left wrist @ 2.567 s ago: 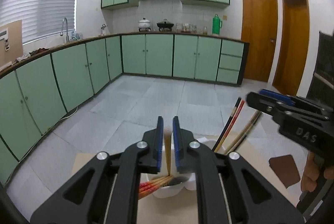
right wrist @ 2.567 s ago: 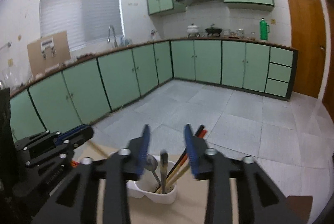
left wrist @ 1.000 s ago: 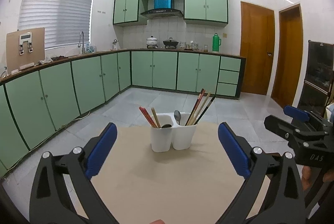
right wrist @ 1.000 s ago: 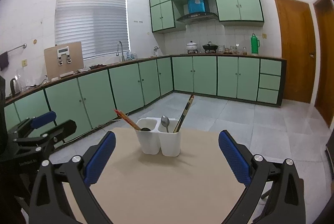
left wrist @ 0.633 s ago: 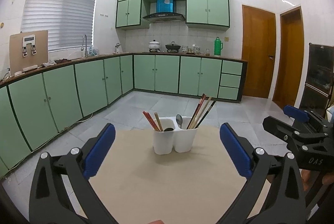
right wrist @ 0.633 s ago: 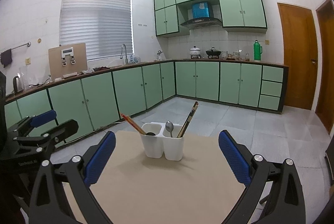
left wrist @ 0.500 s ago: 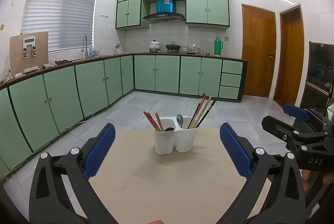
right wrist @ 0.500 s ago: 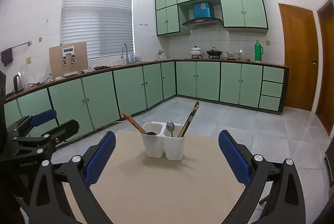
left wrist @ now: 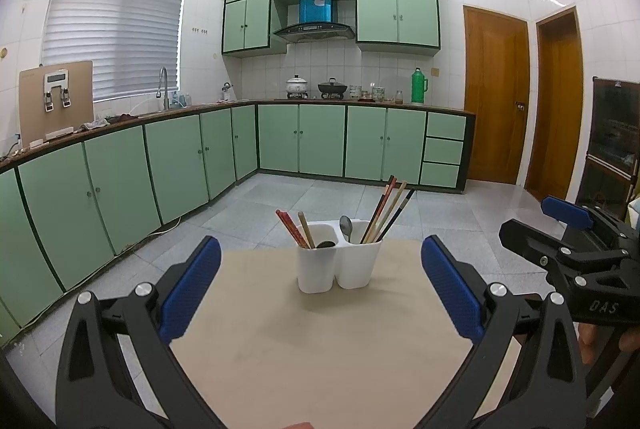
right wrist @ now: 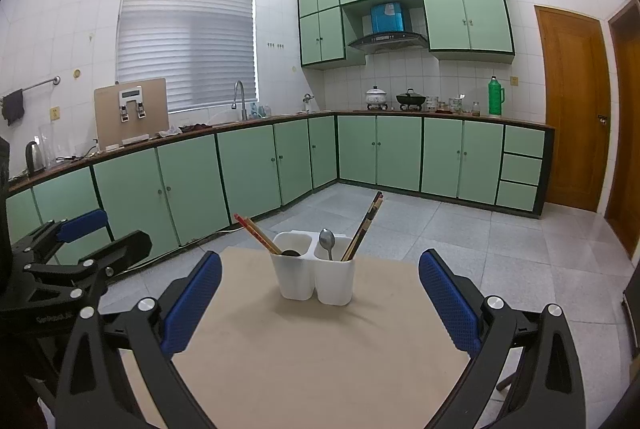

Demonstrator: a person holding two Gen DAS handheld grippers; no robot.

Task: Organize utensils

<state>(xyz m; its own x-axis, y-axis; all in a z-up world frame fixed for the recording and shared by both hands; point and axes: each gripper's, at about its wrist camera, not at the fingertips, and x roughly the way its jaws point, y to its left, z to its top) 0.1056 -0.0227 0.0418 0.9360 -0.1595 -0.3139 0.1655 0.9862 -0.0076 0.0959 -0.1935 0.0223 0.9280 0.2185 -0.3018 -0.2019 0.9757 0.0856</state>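
A: What changed since the last check?

B: Both grippers had pulled back from the holder. A couple of seconds earlier the left gripper was right over it, jaws nearly together, with chopsticks below them. In this frame its jaws were wide apart and empty.

A: And the right gripper?

B: Same. Jaws spread wide, nothing held, well short of the holder.

A: Where did everything end up?

B: In the white two-cup holder, standing at the far middle of the table. Red chopsticks leaned left in the left cup, and a dark spoon bowl showed at its rim. A metal spoon and a bundle of chopsticks stood in the right cup.

A: Anything loose on the table?

B: Nothing visible. My read is the sorting was done, or nearly so.
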